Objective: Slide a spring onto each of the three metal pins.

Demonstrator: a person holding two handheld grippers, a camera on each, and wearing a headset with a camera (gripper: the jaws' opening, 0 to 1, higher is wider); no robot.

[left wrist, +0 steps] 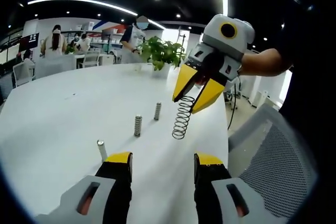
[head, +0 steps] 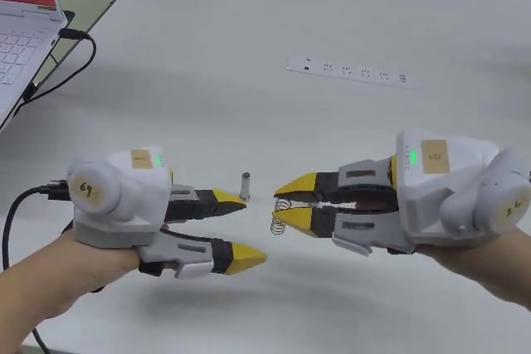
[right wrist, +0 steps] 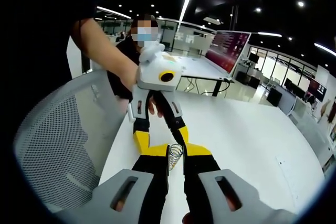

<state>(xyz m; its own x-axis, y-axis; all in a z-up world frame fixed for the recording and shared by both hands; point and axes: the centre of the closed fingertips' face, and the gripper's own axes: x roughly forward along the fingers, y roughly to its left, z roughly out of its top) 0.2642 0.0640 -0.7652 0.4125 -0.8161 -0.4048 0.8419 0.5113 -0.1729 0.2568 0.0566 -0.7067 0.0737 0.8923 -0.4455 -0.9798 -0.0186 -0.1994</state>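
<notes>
While right gripper (head: 278,205) is pinching spring (left wrist: 182,120) by one end between narrowed fingers, coil is dangling over worktop (head: 249,55). Left gripper (head: 253,230) fingers are standing wide, empty. Bare pin (left wrist: 101,149) is standing beside two sprung pins (left wrist: 137,125). Advice: centring coil over pin tip, lowering straight.

White worktop (head: 249,22), broad and pale. Up at its far left edge, an open laptop (head: 21,14), red showing on the screen, and a black cable (head: 75,35) plugged into its side, looping back along the edge. Farther across, a white power strip (head: 348,72) lies flat. A grey mesh chair (right wrist: 58,135) stands just beside the worktop. A leafy potted plant (left wrist: 163,53) sits at the far end, with people (left wrist: 55,43) beyond.
</notes>
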